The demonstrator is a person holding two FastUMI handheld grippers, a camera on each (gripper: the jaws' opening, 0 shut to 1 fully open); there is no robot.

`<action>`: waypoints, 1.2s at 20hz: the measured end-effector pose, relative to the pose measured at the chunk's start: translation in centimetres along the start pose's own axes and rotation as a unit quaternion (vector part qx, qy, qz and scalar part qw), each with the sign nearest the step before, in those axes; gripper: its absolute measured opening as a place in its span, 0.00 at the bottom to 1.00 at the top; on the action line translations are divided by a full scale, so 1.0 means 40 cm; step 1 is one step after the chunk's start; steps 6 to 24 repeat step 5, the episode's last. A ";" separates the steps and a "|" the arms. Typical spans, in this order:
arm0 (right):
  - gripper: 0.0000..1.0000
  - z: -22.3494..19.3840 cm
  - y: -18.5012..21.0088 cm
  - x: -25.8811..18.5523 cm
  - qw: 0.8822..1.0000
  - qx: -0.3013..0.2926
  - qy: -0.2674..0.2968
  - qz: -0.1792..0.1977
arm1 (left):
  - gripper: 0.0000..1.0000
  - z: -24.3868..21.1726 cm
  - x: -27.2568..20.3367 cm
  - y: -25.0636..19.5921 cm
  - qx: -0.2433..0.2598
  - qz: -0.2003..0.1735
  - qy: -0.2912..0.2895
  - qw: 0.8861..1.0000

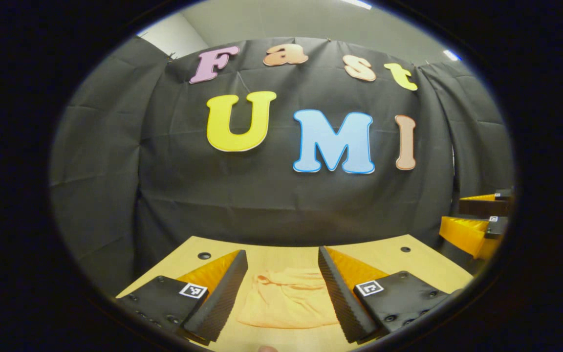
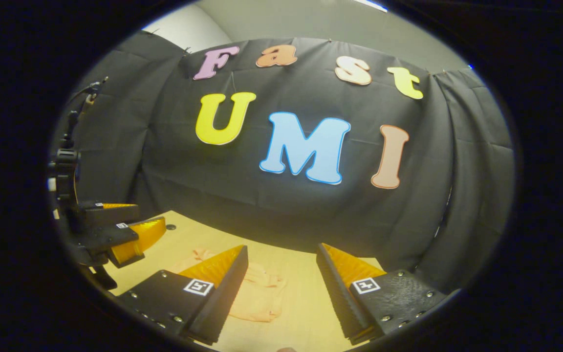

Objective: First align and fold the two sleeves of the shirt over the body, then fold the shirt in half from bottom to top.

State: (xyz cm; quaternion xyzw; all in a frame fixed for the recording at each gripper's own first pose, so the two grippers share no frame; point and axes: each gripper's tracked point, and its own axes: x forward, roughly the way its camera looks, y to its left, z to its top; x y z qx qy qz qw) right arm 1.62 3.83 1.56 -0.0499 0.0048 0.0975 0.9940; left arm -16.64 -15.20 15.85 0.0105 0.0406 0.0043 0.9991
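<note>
Table (image 1: pixel 408 266) edges bare; shirt (image 1: pixel 286 300) bunched mid-table; both grippers' jaws wide apart, holding nothing

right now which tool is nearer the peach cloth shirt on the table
Left, as far as the views show. The left tool hangs open above the peach cloth shirt, framing it between its fingers. The right tool, also open, is off to the shirt's side.

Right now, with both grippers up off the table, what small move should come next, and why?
Probably lower both toward the shirt to take hold of its sleeves. The left gripper and right gripper are both open and hold nothing, above the table, and the shirt lies bunched with no fold made.
</note>
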 end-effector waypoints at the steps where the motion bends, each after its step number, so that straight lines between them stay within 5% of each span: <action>1: 0.88 0.006 -0.001 -0.016 1.000 -0.001 -0.003 0.000 | 0.94 0.005 -0.015 -0.006 -0.001 -0.001 -0.004 1.000; 24: 0.88 0.015 -0.014 -0.055 1.000 -0.001 -0.012 -0.008 | 0.94 0.011 -0.056 -0.027 -0.004 -0.010 -0.011 1.000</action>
